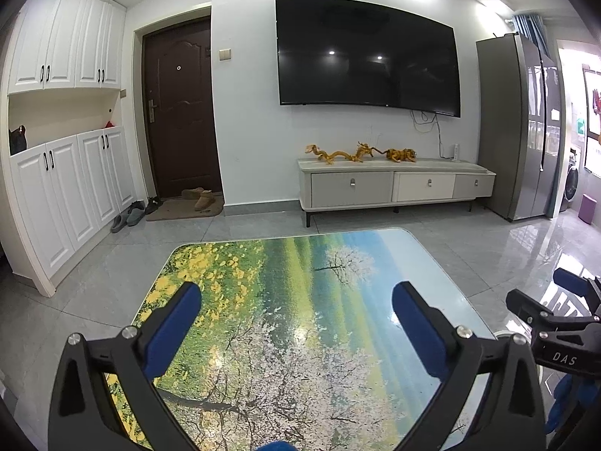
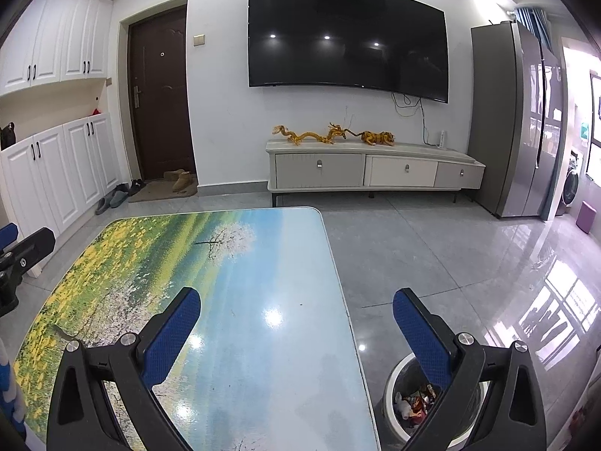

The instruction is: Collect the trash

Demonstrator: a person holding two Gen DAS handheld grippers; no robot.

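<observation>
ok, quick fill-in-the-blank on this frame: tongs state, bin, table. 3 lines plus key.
1. Both the left tongs and the right tongs are ____ and hold nothing.
2. The trash bin stands on the ____, beside the table.
3. Inside the bin lie crumpled ____.

Missing words: open; floor; wrappers

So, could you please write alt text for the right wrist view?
An open, empty right hand-held gripper hovers over a table printed with a landscape. A white bin holding wrappers stands on the floor beside it.
</observation>
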